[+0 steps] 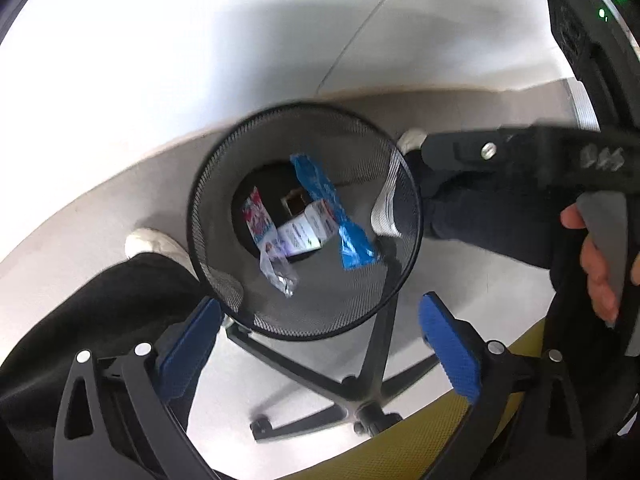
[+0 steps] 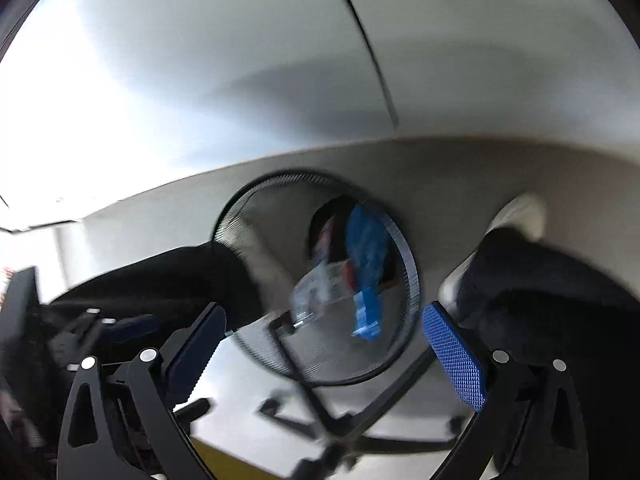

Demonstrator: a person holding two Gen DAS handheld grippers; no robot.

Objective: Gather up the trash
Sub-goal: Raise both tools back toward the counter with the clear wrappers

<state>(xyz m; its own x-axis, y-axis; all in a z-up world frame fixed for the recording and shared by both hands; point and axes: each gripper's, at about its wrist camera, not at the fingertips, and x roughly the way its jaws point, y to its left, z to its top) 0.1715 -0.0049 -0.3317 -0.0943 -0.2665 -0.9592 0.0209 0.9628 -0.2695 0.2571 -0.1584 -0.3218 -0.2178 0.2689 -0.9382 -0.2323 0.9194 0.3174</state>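
One mesh bin (image 1: 224, 184), one blue wrapper (image 1: 332, 208), one small box (image 1: 308, 228), two white shoes (image 1: 154, 246).

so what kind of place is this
Probably an office or study corner: a black mesh wastebasket holding wrappers stands on a pale floor beside a swivel chair's star base, with a white desk edge above.

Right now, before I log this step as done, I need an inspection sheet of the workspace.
Surface: pale floor, bare around the bin.
Job's things: black mesh bin holds a blue wrapper, a small white box, a clear printed wrapper.
Clutter: nothing seen.
Grippers: left gripper and right gripper open above the bin, fingers empty.
Cables: nothing seen.
Surroundings: chair base, yellow seat, person's white shoes.
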